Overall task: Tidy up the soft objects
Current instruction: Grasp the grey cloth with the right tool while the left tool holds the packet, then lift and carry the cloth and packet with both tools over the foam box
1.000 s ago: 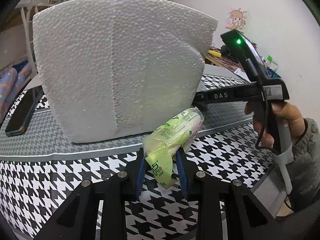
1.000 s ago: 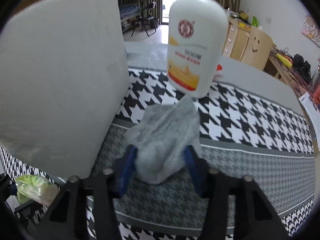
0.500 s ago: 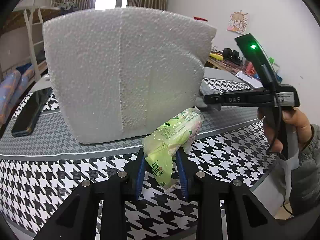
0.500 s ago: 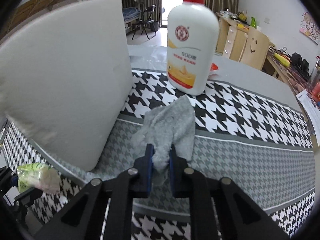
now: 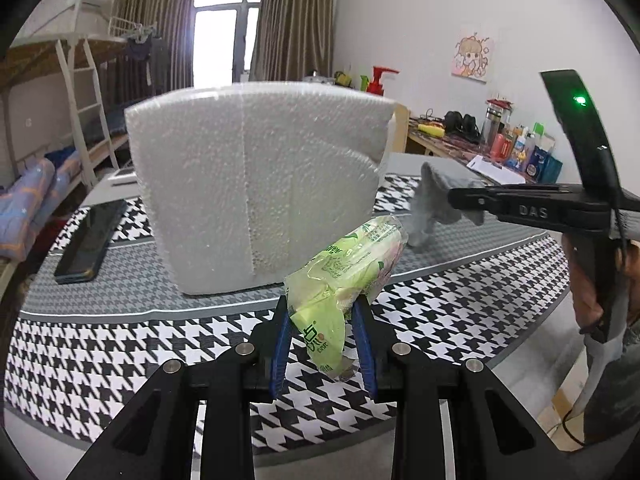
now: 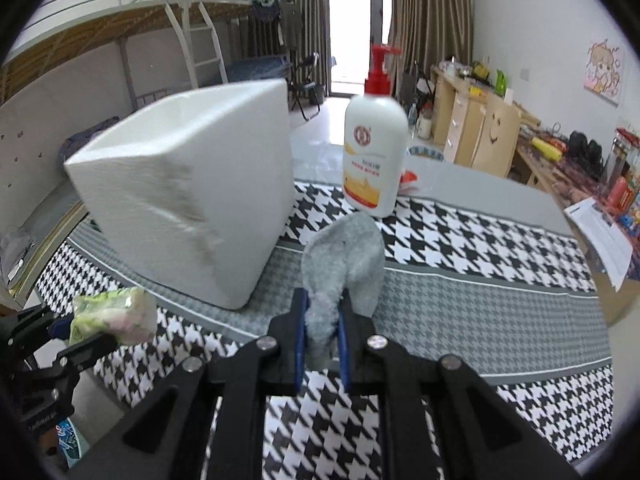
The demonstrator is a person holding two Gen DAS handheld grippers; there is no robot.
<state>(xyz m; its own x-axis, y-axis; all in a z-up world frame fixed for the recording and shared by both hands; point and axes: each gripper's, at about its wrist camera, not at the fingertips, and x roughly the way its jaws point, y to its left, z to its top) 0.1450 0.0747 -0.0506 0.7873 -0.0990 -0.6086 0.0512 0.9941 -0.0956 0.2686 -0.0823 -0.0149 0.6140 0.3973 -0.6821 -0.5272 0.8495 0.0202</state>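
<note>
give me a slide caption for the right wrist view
Right gripper pinching a grey cloth lifted before the foam box and lotion bottle.

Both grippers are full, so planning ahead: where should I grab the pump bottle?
Grip the pump bottle across its white body, coming level from the front. It stands upright and its red pump neck looks too narrow. The foam box stands on its left.

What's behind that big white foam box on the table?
From the left wrist view, only the red pump of a bottle shows over the foam box. The right wrist view shows the whole white bottle beside it. The table directly behind stays hidden.
</note>
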